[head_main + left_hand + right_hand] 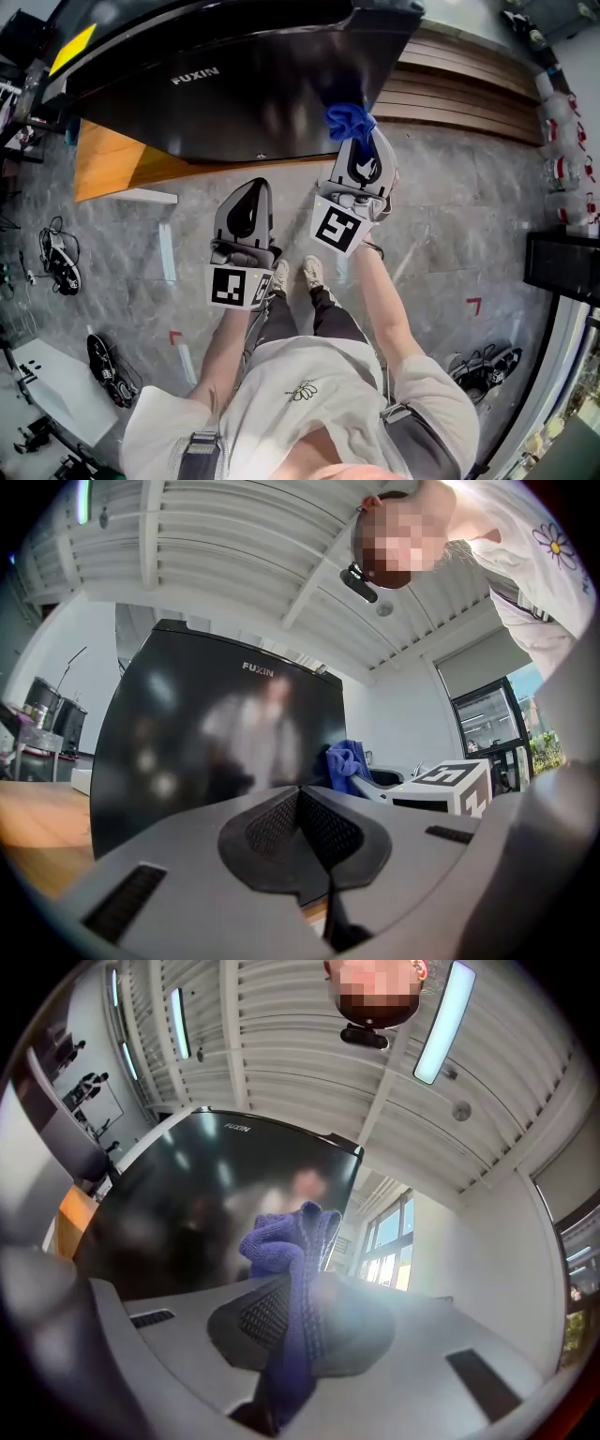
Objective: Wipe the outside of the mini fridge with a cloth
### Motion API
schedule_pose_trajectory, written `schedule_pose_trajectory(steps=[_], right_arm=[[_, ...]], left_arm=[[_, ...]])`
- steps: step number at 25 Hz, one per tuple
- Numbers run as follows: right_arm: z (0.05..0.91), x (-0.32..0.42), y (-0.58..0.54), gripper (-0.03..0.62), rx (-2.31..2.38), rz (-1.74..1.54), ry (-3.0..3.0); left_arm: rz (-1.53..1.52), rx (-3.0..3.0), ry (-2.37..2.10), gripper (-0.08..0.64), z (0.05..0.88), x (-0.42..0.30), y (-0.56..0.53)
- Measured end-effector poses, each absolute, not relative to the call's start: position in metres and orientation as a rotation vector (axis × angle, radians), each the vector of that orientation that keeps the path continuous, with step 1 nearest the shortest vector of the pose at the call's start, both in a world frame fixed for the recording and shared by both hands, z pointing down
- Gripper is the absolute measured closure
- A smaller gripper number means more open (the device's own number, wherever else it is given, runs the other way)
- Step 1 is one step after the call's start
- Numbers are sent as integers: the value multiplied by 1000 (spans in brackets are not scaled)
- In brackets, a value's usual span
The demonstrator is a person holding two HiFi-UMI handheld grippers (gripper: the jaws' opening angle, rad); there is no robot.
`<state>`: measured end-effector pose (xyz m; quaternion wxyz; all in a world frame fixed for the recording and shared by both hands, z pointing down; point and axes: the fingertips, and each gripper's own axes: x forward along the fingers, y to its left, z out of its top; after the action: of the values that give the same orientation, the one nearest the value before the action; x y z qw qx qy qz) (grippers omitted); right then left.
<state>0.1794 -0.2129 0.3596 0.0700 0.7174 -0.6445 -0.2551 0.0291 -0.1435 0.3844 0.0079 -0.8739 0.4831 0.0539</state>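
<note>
Mini fridge (pixel 234 94): black, glossy, stands on a wooden platform (pixel 103 159) above the grey stone floor (pixel 450 225). We stand right in front of it, looking steeply down.

Right gripper (pixel 362 150): raised to the fridge's right front corner. Its jaws are clamped on the blue cloth (pixel 349 119), and a bunched wad sticks out past the tips. In the head view the wad overlaps the door's right edge. We judge it at or against the surface, though contact is not certain.

Left gripper (pixel 251 199): held lower and nearer to us, clear of the fridge. Its jaws are pressed together with nothing between them, so it is idle.

Progress, as we judge it: the cloth is in hand and brought to the fridge, so wiping is either starting or under way at that right edge. The front panel shows only reflections, with no streaks or damp marks, so we cannot say how much is done. The broad front, top and sides likely remain.
</note>
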Motion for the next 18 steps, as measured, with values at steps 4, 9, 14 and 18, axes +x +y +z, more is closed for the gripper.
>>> schedule_pose_trajectory(steps=[4, 9, 14, 18], right_arm=[[359, 190, -215, 530, 2179, -750, -1917], [359, 194, -215, 530, 2197, -738, -1917], [354, 202, -215, 529, 2221, -761, -1889], [348, 200, -201, 530, 2250, -757, -1887]], left_arm=[[166, -2726, 1510, 555, 382, 30, -143], [158, -2718, 1524, 555, 382, 24, -140], [166, -2696, 1538, 555, 376, 19, -138], [166, -2678, 1545, 555, 373, 10, -131]])
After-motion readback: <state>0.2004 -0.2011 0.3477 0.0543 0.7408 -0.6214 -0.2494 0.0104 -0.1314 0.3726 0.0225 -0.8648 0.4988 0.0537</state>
